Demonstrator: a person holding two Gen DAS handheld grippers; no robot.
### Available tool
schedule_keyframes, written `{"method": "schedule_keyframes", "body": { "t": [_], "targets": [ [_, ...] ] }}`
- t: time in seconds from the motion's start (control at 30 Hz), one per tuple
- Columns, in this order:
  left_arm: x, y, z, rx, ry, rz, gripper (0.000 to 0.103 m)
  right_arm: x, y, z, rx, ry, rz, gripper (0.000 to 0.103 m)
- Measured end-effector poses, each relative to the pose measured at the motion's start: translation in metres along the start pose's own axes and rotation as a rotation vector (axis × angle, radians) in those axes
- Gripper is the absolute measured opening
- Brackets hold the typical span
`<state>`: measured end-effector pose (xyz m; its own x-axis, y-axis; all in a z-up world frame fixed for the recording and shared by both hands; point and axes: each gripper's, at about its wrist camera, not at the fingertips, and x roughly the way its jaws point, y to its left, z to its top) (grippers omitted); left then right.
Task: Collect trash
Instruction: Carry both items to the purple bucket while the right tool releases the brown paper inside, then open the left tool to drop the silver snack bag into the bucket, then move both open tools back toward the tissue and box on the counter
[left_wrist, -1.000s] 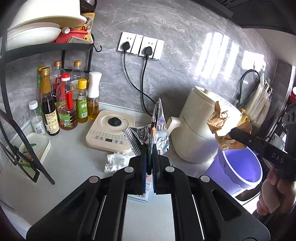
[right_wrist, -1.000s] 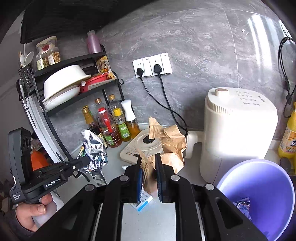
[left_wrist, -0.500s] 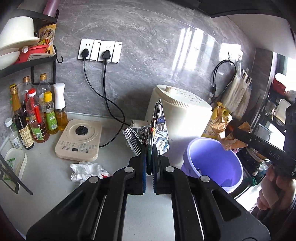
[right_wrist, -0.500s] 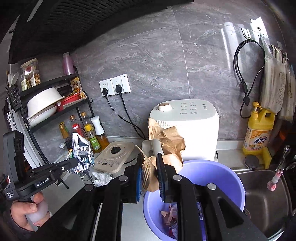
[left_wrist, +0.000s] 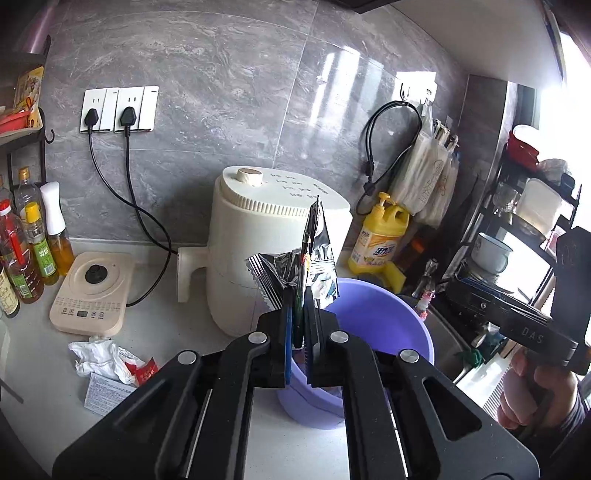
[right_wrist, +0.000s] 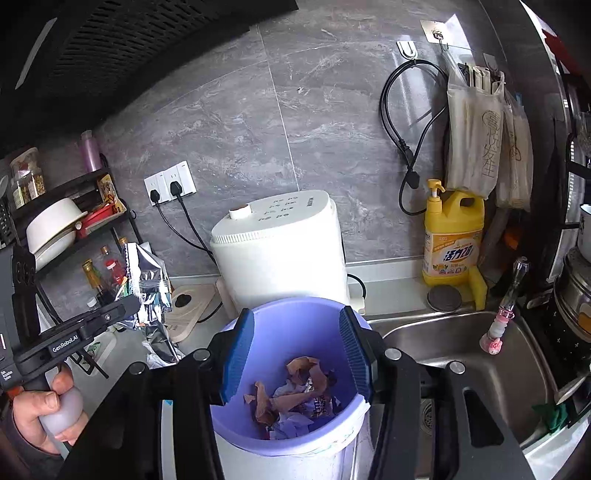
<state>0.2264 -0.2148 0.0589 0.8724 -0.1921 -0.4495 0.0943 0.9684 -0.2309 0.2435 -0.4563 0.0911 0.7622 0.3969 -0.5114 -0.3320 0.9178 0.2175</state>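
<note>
My left gripper (left_wrist: 299, 314) is shut on a silver foil snack wrapper (left_wrist: 312, 266) and holds it upright just before the near rim of the purple trash bin (left_wrist: 388, 314). In the right wrist view the wrapper (right_wrist: 147, 280) hangs at the left, beside the bin. My right gripper (right_wrist: 295, 350) is open and empty, directly above the bin (right_wrist: 255, 428). Crumpled brown paper (right_wrist: 295, 387) lies among other trash inside the bin. A crumpled white tissue (left_wrist: 99, 358), a red scrap (left_wrist: 146, 371) and a white card (left_wrist: 103, 393) lie on the counter at the left.
A white air fryer (left_wrist: 266, 243) stands behind the bin. A beige induction cooker (left_wrist: 92, 291) and several oil bottles (left_wrist: 29, 254) are at the left. A yellow detergent bottle (right_wrist: 452, 240) and a steel sink (right_wrist: 461, 369) are at the right.
My right gripper has opened over the bin and the brown paper now lies inside it. My left gripper has carried the foil wrapper rightwards to the bin.
</note>
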Motion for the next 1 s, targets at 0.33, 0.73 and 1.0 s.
{"method": "schedule_keyframes", "body": {
  "t": [0.33, 0.73, 1.0],
  "targets": [
    [0.035, -0.066, -0.002, 0.045, 0.032, -0.112, 0.080, -0.021, -0.053, -0.014, 0.057, 0.012, -0.017, 0.050],
    [0.001, -0.026, -0.005, -0.041, 0.017, 0.064, 0.084, -0.001, -0.033, -0.016, 0.045, 0.067, 0.162, 0.052],
    [-0.040, 0.029, -0.019, -0.104, 0.005, 0.224, 0.095, 0.026, 0.034, -0.017, -0.027, 0.113, 0.300, 0.063]
  ]
}}
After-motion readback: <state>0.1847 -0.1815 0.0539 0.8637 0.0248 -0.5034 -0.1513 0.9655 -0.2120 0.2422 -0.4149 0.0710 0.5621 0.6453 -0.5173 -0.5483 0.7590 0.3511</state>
